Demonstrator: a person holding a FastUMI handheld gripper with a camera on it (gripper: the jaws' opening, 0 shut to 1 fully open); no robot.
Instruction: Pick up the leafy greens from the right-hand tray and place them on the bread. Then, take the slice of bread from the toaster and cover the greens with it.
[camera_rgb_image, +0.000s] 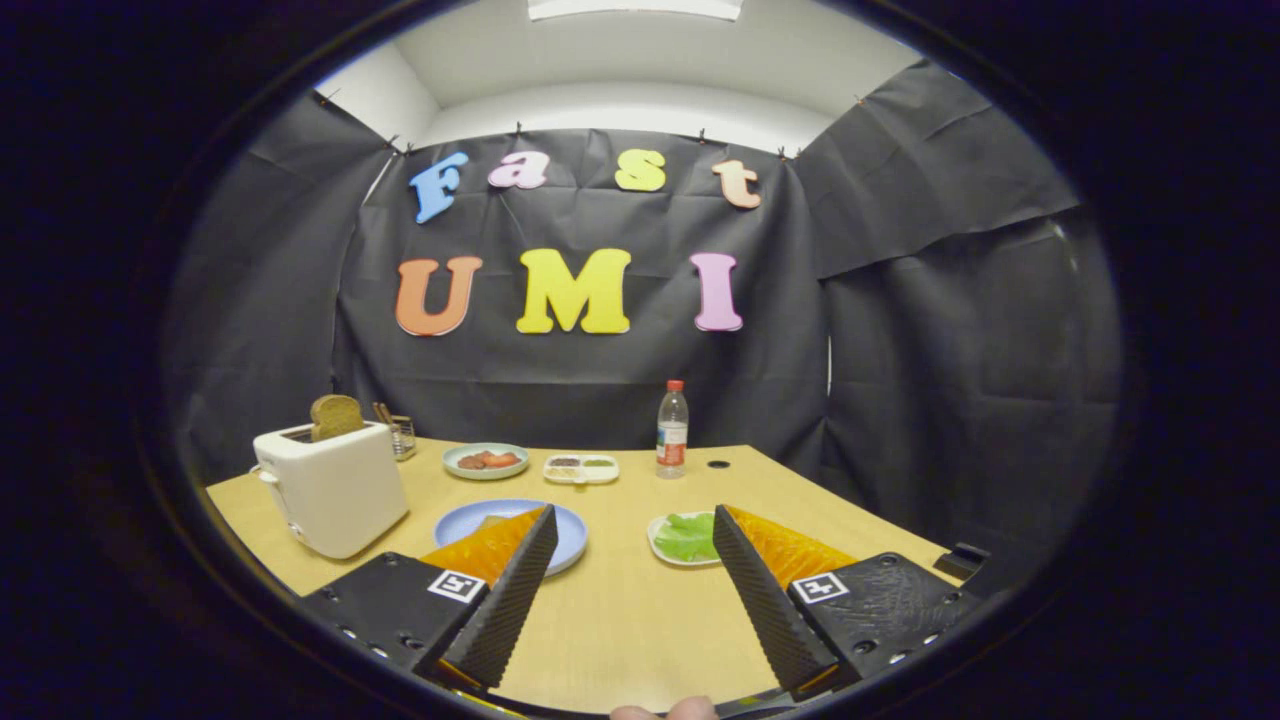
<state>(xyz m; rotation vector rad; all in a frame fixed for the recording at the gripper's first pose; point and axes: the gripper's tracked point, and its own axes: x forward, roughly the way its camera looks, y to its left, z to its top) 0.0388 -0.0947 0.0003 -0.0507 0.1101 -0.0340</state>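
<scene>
The leafy greens (686, 536) lie on a small white tray (661, 549) just beyond my right finger, which covers part of them. A blue plate (573, 530) sits beyond my left finger; a sliver of bread (492, 521) on it peeks out above that finger. To the left stands a white toaster (332, 487) with a brown bread slice (335, 416) sticking up from its slot. My gripper (634, 522) hovers above the wooden table (620, 610), open, nothing between its fingers.
Further back are a green plate with red food (486, 461), a small divided white dish (581, 468), a water bottle (672, 430) and a metal holder (401, 436) behind the toaster. A dark object (962, 556) sits at the table's right edge.
</scene>
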